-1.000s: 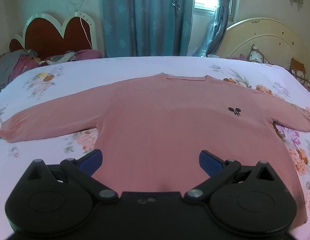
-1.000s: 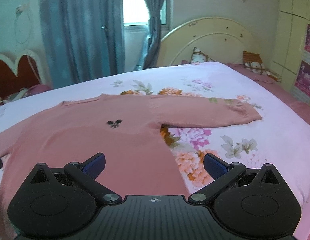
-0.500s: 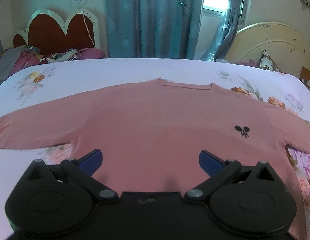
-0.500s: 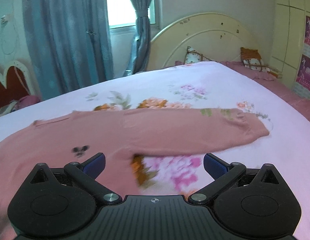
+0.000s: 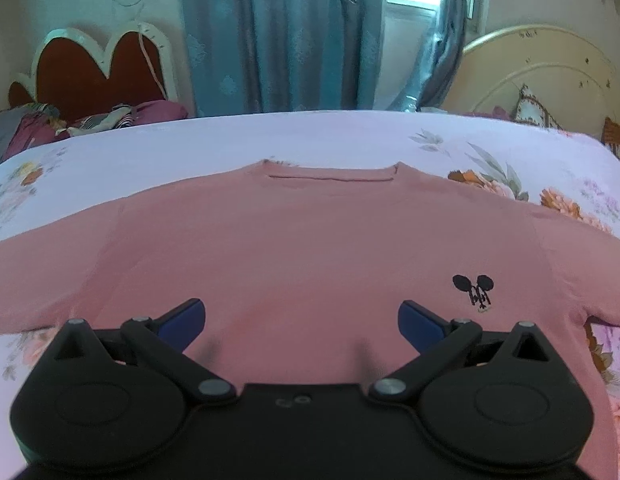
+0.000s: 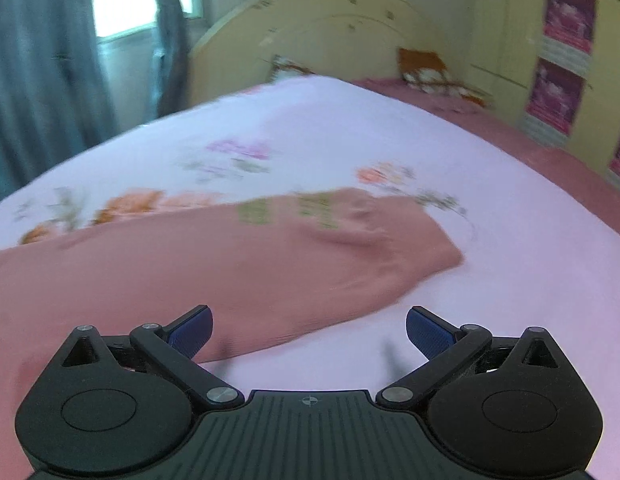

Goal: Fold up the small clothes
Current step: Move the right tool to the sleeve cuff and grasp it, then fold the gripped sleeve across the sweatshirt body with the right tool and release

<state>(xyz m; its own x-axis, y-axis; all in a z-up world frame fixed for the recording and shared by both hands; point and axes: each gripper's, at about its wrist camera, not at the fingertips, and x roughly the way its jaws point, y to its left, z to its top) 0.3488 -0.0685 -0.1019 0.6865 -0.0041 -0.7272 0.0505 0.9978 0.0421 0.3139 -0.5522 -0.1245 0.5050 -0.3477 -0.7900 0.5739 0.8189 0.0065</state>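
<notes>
While the left gripper (image 5: 301, 322) sits at the bottom of its frame with its blue-padded jaws spread wide and nothing between them, the pink sweater (image 5: 310, 248) fills the middle of that view, lying flat and front-up on the floral bedsheet (image 5: 310, 136). Just right of the gripper's right pad is a small black mouse-ear emblem (image 5: 473, 289) on the chest. Further up the frame the neckline (image 5: 330, 176) runs level across the centre, and the sleeves pass out of both side edges. Beyond the bed, a red scalloped headboard (image 5: 94, 68) stands at upper left with crumpled bedding (image 5: 90, 120) below it, teal curtains (image 5: 278, 36) hang at top centre, and a cream headboard (image 5: 542, 76) curves at upper right.

At the bottom of the right wrist view, the right gripper (image 6: 309, 330) is likewise wide open and holds nothing. One sleeve (image 6: 230, 264) of the sweater, blurred, stretches from the left edge toward centre right, its cuff (image 6: 430, 248) lying on the sheet. Pillows (image 6: 426, 68) rest against the cream headboard near the top, and purple posters (image 6: 562, 52) hang at upper right.
</notes>
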